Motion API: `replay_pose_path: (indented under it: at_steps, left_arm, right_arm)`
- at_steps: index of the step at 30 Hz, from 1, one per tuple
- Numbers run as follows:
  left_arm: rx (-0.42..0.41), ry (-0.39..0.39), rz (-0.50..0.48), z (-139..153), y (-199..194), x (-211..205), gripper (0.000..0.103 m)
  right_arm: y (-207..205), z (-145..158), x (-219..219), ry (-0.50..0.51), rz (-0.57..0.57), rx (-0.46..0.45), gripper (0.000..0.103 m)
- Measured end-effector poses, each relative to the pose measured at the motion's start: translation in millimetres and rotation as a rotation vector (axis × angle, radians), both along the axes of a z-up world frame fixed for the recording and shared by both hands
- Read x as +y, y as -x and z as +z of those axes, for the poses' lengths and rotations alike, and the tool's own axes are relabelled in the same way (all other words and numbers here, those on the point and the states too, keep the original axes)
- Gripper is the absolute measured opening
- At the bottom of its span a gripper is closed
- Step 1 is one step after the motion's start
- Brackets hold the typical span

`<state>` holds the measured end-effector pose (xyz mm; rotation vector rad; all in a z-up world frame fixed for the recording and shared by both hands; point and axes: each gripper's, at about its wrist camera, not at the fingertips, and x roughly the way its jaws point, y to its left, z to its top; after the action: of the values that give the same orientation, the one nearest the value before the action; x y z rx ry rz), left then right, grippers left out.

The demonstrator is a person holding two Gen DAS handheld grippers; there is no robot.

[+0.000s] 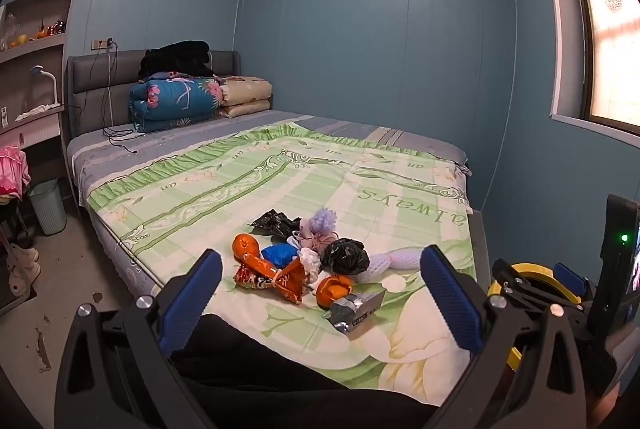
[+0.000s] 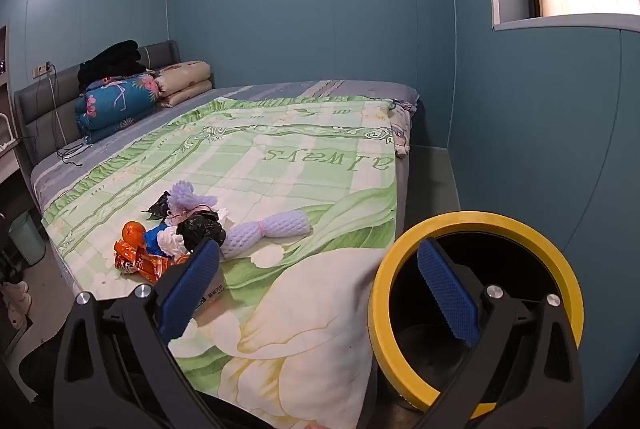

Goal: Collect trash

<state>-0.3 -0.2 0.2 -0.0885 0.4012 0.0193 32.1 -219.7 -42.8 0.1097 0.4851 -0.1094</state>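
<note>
Both tongs gape wide, holding nothing: left tongs (image 1: pixel 320 293) hover over the trash pile (image 1: pixel 304 261) on the bed (image 1: pixel 248 185), right tongs (image 2: pixel 320 289) near the yellow-rimmed bin (image 2: pixel 476 229) beside the bed's right edge.

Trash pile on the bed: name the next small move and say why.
Probably lower the open left gripper onto the orange wrapper, the nearest piece of the pile. Both grippers are empty, and the yellow-rimmed bin waits beside the bed.

Blue walls (image 1: pixel 360 29); bed (image 1: pixel 280 169); bright window (image 1: pixel 612 41) at right
</note>
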Motion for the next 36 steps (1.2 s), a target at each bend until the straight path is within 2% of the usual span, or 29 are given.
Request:
replay_pose_path:
  at_steps: [2,36]
  left_arm:
    - [-0.007,0.02,-0.001,0.1,0.5,1.3,0.096]
    - [0.0,0.011,0.003,-4.3,1.5,6.7,0.096]
  right_arm:
    - [0.2,0.4,-0.3,-0.005,0.0,0.0,0.095]
    - [-2.9,-4.1,0.6,-0.005,0.003,0.011,0.095]
